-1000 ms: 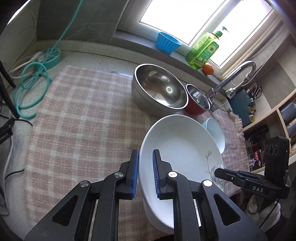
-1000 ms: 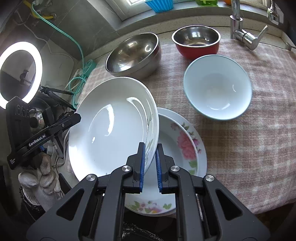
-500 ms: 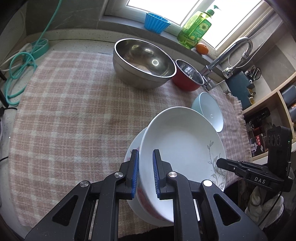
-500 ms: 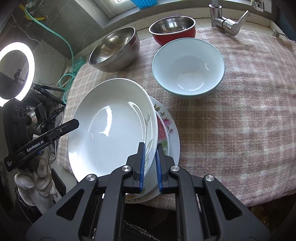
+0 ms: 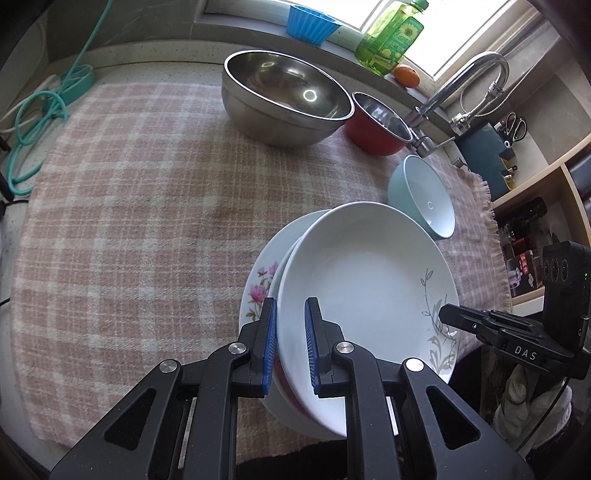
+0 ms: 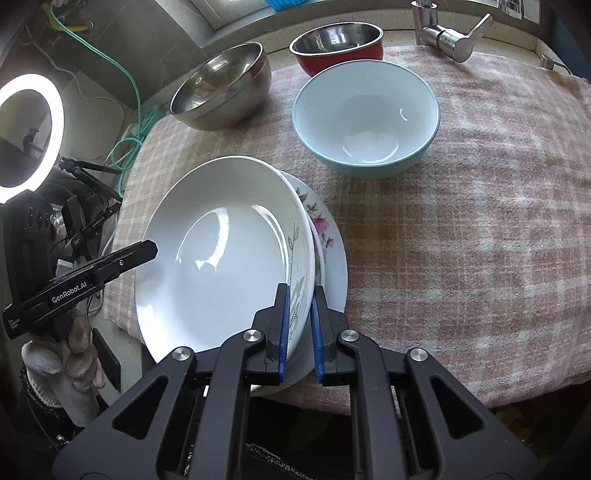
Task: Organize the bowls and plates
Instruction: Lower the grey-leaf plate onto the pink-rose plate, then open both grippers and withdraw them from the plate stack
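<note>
A pink and cream checked woven cloth [image 5: 122, 206] covers the counter and carries all the dishes. The large stainless-steel mixing bowl [image 5: 284, 99] stands near the cloth's far edge. Close to the cloth's near edge is the white deep plate with a grey leaf sprig on its rim [image 5: 365, 280], tilted over the flower-printed white plate [image 5: 260, 284] that lies flat under it; whether the two touch cannot be told. The left gripper [image 5: 290, 343] is clamped on one side of the white deep plate's rim, one blue pad inside and one beneath. The right gripper [image 6: 300, 325] is clamped on the opposite side of the rim, by the leaf sprig. The pale blue ceramic bowl with a white inside [image 6: 365, 118] sits upright just beyond the plates. The red bowl with a steel lining [image 6: 338, 44] stands behind it at the far edge, just beside the steel bowl. On the window ledge beyond the cloth stand a green bottle of dish soap [image 5: 391, 35], a blue fluted cup [image 5: 312, 22] and a small orange fruit [image 5: 406, 75].
</note>
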Available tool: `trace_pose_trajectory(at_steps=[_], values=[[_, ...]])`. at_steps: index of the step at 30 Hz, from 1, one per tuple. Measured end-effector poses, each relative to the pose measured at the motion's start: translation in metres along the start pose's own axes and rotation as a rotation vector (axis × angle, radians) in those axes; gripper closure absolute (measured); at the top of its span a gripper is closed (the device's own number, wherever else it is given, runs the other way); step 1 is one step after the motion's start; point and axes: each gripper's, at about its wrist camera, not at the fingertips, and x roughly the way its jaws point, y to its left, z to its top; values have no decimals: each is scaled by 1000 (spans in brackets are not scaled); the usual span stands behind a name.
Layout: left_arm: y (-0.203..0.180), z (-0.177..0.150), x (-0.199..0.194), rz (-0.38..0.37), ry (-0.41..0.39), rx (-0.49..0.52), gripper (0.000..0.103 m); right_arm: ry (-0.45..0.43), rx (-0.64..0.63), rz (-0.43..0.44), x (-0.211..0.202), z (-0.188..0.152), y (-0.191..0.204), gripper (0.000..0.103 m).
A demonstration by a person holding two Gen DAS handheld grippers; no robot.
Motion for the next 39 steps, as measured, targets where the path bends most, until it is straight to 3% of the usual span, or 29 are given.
trace_pose_trajectory(at_steps=[11,16,26,31,33,39], values=[[1,-3,3,0,13,8,90,19,-27,-34,6,-1,4,89],[0,-2,4,-3,22,9,90,27,-39,-35,8,-2,7,79],[-1,-2,4,9,26,22,90,28,-49,-46,9,-3,10,77],[-3,-2,4,15,27,29,90,27,-59,-45,8,-5,14,71],[-3,-2,2,29,20,30,84,24,-61,-33,7,-5,15,70],[-2,1,-3,28,4,40,84,31,-66,-38,9,-3,16,70]])
